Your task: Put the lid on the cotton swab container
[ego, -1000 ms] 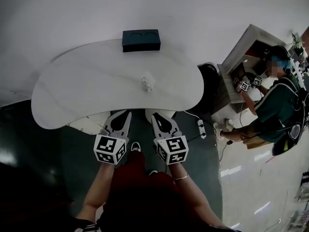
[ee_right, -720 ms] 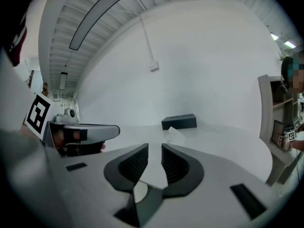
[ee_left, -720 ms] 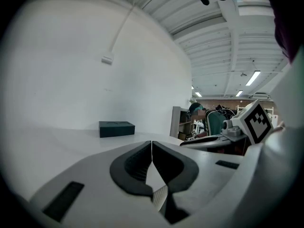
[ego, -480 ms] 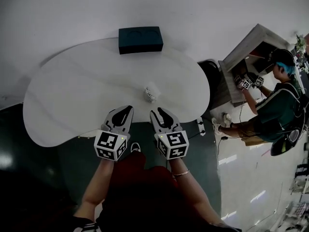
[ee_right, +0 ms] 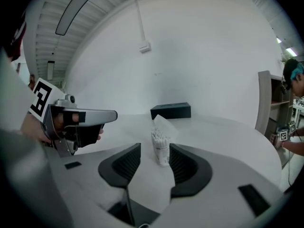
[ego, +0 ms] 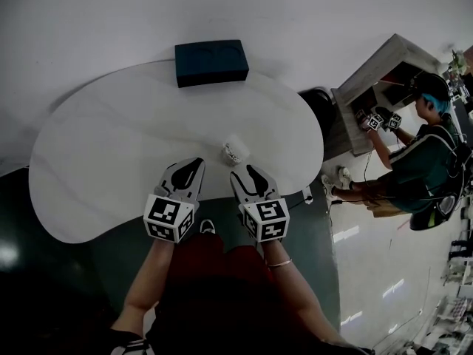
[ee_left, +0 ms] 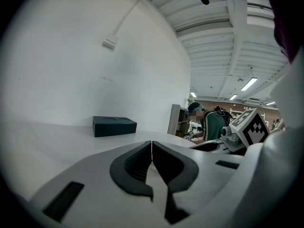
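Observation:
A small clear cotton swab container (ego: 235, 152) (ee_right: 161, 148) stands upright near the front of the white table (ego: 111, 161), full of swabs. Its hinged lid (ee_right: 165, 124) is tipped up and open. My right gripper (ego: 247, 176) (ee_right: 155, 149) is just short of it, and its jaws are opening. The container shows in the gap ahead of the tips, with neither pad touching it. My left gripper (ego: 185, 176) (ee_left: 151, 145) is level with it to the left, shut and empty. It also appears at the left of the right gripper view as the left gripper (ee_right: 78, 123).
A dark rectangular box (ego: 211, 63) (ee_left: 114, 126) (ee_right: 171, 111) sits at the table's far edge by the white wall. To the right, off the table, a person (ego: 417, 161) works at a grey cabinet (ego: 369, 87). A power strip (ego: 308, 195) lies on the floor.
Both grippers have come forward from beyond the table's front edge to over it, closing on the container. The right jaws have spread apart. The container has not moved.

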`<action>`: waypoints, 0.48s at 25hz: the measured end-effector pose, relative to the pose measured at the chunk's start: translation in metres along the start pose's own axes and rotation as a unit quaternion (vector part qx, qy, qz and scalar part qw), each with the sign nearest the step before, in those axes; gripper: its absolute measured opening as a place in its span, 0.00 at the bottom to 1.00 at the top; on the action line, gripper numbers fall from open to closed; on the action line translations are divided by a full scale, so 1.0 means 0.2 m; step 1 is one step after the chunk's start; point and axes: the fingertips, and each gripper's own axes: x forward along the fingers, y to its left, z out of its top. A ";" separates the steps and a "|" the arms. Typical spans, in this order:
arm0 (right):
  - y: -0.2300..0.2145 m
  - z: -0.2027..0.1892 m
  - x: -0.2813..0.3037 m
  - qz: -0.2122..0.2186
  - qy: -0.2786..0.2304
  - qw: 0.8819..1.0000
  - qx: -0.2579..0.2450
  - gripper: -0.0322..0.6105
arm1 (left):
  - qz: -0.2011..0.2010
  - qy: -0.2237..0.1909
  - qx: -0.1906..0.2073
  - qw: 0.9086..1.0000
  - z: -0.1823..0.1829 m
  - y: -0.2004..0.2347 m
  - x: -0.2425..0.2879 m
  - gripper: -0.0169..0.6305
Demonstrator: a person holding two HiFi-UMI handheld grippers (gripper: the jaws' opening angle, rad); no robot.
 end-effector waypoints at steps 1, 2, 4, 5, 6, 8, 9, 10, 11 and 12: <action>-0.01 -0.01 0.01 -0.003 0.004 1.000 0.000 0.33 | -0.003 0.002 -0.001 1.000 0.00 0.00 0.01 0.07; -0.01 -0.02 0.02 -0.006 0.008 1.000 0.000 0.34 | -0.005 0.004 -0.001 1.000 -0.01 0.01 0.01 0.07; -0.03 -0.03 0.04 -0.012 0.016 1.000 -0.001 0.35 | -0.010 0.008 -0.003 1.000 -0.02 0.02 0.02 0.07; -0.04 -0.04 0.05 -0.014 0.020 1.000 -0.003 0.36 | -0.012 0.009 -0.004 1.000 -0.02 0.03 0.03 0.07; -0.05 -0.04 0.06 -0.016 0.024 1.000 -0.005 0.36 | -0.014 0.010 -0.005 1.000 -0.02 0.03 0.03 0.07; -0.07 -0.04 0.07 -0.020 0.029 0.999 -0.008 0.37 | -0.016 0.011 -0.005 1.000 -0.02 0.04 0.03 0.07; -0.08 -0.04 0.08 -0.021 0.030 0.999 -0.008 0.37 | -0.016 0.011 -0.005 1.000 -0.02 0.04 0.04 0.07; -0.09 -0.04 0.09 -0.022 0.031 0.999 -0.009 0.37 | -0.015 0.011 -0.005 1.000 -0.01 0.05 0.04 0.07; -0.09 -0.04 0.10 -0.022 0.032 0.999 -0.009 0.38 | -0.014 0.012 -0.005 1.000 -0.01 0.05 0.04 0.07; -0.09 -0.04 0.11 -0.022 0.034 0.999 -0.011 0.38 | -0.013 0.012 -0.005 1.000 -0.02 0.06 0.04 0.07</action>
